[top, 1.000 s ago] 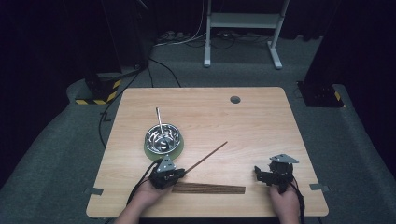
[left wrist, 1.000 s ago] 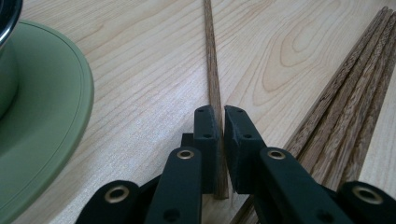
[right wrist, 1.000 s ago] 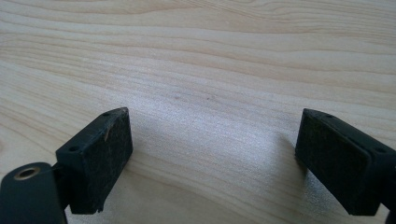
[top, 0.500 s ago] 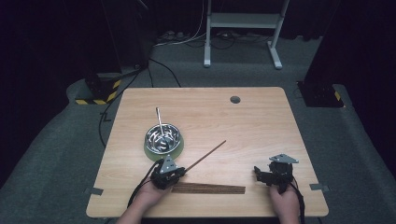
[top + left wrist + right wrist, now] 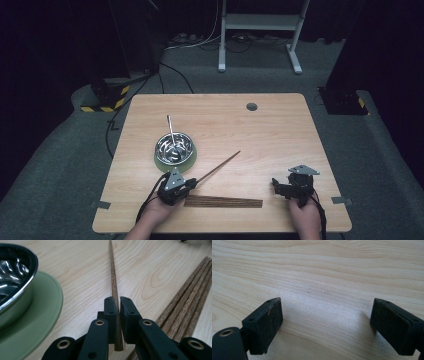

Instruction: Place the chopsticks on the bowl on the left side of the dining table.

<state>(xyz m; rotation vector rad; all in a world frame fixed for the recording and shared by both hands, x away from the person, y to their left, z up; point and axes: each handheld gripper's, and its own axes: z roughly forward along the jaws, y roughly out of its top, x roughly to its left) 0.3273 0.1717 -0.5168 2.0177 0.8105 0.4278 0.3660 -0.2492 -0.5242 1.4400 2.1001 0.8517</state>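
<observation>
Transfer step is underway: left gripper [image 5: 117, 322] is pinching one chopstick [image 5: 218, 167] clear of the bundle [image 5: 223, 202], right gripper [image 5: 325, 327] is idling with jaws spread, and the next move is likely calling for a swing toward the bowl [image 5: 173, 145].

Black left gripper [image 5: 192, 182], right gripper [image 5: 274, 184]; grey triangular top plates, brass rivets, black cables.

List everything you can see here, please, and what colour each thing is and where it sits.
table: one, light wood, centre of the high view.
metal bowl: one, silver, left part of the table, a thin metal utensil leaning in it.
plate: one, green, under the bowl.
held chopstick: one, brown, clamped in the left tool, pointing toward the table's middle.
chopstick bundle: several, brown, near edge of the table.
hole: one, grey, far side.
left tool: black, shut on the chopstick.
right tool: black, open, over bare wood.
</observation>
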